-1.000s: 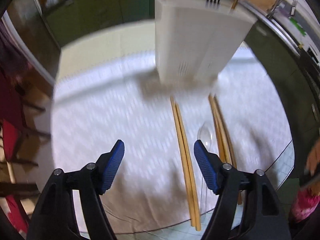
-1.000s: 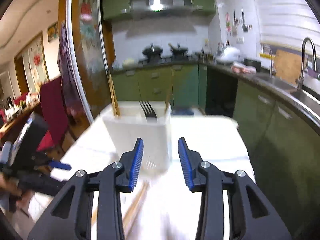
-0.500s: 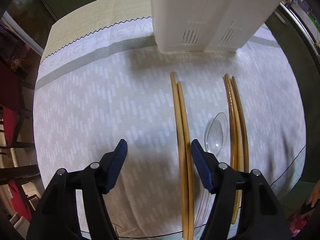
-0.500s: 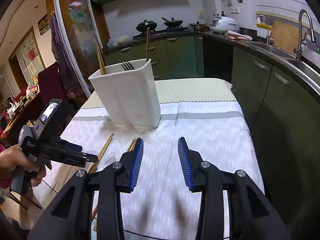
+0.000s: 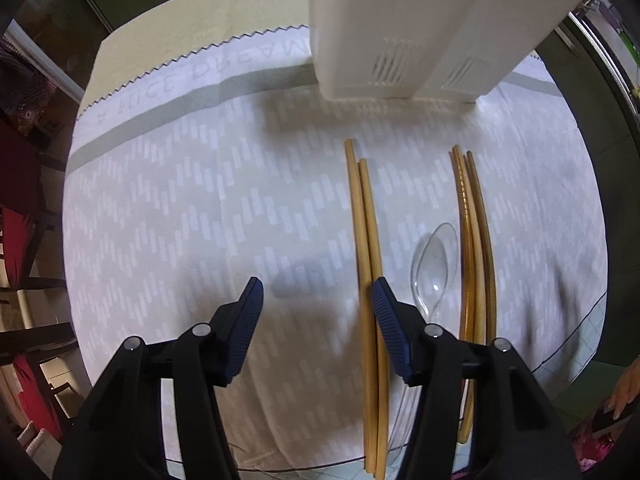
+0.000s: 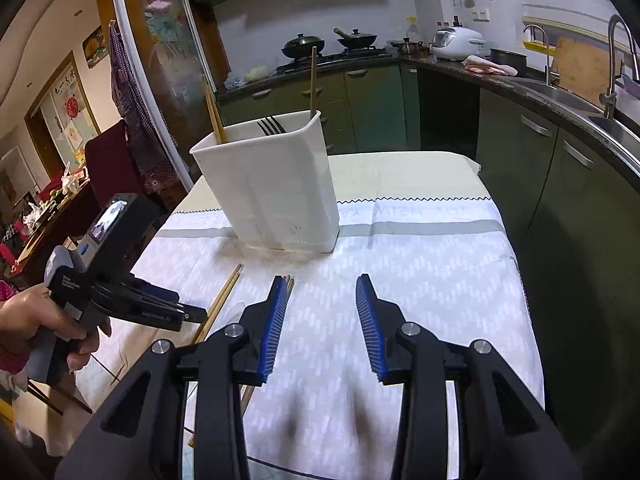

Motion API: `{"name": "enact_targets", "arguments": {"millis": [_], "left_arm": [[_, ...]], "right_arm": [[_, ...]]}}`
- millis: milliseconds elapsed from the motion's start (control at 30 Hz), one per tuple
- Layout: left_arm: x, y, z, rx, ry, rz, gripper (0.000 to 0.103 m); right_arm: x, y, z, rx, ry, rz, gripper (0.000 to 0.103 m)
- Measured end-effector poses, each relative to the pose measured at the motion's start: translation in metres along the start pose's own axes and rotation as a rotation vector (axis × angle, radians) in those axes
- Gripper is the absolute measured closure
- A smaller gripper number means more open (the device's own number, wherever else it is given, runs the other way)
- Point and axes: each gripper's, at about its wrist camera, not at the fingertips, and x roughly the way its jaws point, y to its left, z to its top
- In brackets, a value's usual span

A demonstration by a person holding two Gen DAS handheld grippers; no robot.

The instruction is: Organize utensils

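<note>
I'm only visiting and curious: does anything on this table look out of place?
Yes. Two sets of chopsticks and a clear plastic spoon lie loose on the tablecloth, while other utensils already stand in the white holder.

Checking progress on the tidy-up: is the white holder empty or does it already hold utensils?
Not empty. The white holder stands upright with chopsticks and black fork tines rising above its rim.
</note>
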Motion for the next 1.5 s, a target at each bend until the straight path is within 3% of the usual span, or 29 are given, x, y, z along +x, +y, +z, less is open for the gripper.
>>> {"name": "enact_targets", "arguments": {"millis": [267, 533, 767, 933, 1100, 1500], "left_arm": [[0.007, -0.009, 0.001, 0.025, 0.013, 0.056, 0.052], [0.008, -0.01, 0.001, 0.007, 0.022, 0.047, 0.052], [0.007, -0.02, 0.001, 0.038, 0.022, 0.047, 0.072], [0.005, -0.001, -0.005, 0.02, 0.025, 0.032, 0.072], [0.007, 0.007, -0.008, 0.033, 0.001, 0.026, 0.071], [-0.001, 0.011, -0.024, 0.075, -0.028, 0.01, 0.07]], "right_arm": [[0.002, 0.002, 0.0, -0.012, 0.026, -0.011, 0.066], [0.018, 0.009, 0.0, -0.031, 0.079, -0.02, 0.061], [0.058, 0.028, -0.003, -0.088, 0.253, -0.047, 0.061], [0.101, 0.043, -0.005, -0.093, 0.443, -0.003, 0.071], [0.134, 0.05, -0.005, -0.085, 0.553, -0.028, 0.076], [0.167, 0.066, 0.001, -0.134, 0.652, -0.152, 0.08]]}}
